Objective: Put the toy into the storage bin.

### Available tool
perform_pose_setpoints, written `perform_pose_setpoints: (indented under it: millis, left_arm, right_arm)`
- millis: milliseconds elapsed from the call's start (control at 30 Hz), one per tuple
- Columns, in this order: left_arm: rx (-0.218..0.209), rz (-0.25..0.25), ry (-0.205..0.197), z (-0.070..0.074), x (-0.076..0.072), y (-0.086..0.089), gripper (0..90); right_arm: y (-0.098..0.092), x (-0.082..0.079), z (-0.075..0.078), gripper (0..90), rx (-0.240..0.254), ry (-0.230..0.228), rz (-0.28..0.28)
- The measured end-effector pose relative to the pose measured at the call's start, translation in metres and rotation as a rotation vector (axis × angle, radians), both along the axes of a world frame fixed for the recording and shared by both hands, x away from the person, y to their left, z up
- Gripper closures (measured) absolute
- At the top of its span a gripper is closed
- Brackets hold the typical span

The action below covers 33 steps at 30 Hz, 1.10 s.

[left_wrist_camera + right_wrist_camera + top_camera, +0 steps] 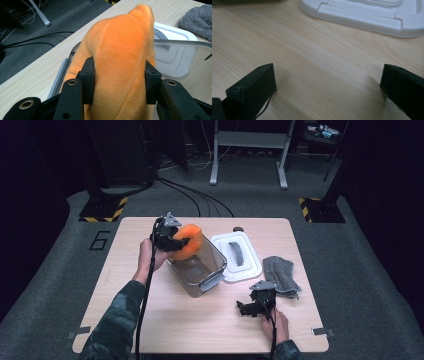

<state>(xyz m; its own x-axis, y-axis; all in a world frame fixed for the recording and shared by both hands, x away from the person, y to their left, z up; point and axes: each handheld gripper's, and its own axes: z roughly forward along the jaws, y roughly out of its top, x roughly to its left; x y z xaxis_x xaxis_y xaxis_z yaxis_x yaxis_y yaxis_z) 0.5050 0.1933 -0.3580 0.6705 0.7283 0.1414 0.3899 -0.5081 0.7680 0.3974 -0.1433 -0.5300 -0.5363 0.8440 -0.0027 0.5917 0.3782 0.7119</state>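
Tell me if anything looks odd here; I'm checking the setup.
Nothing is spilled or damaged. The clear container sits askew to the table edges, its white lid off beside it.

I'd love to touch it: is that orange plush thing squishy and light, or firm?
Probably squishy: the left hand-held gripper dents the orange plush toy where its pads press. Likely light for its size. Its fuzzy surface shouldn't slip.

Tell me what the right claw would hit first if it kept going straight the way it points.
Probably the white lid. The right claw stands open over bare table, and the lid's edge lies straight ahead, though depth is hard to judge.
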Motion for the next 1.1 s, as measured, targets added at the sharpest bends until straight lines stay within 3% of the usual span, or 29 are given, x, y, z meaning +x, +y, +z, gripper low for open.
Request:
perform_pose_setpoints:
  millis: [33,700,800,1000,1100]
  left_arm:
    - [0.002,-0.001,-0.015,-0.002,0.000,0.000,55.9]
    - [-0.022,0.019,0.016,-0.012,0.000,0.003,55.8]
    - [-0.004,0.010,0.027,-0.013,0.000,0.003,55.6]
    - [-0.011,0.013,0.036,-0.017,0.001,0.002,55.5]
    - [0.012,0.007,0.054,-0.019,0.003,0.002,55.4]
  right_arm:
    - [0.000,0.000,0.000,0.0,0.000,0.000,0.000]
    - [0.000,0.000,0.000,0.0,-0.001,-0.001,0.001]
    - [0.000,0.000,0.000,0.0,-0.001,-0.001,0.000]
    - [0.000,0.000,0.000,0.0,-0.001,-0.001,0.001]
    - [0.000,0.000,0.000,0.0,-0.001,-0.001,0.000]
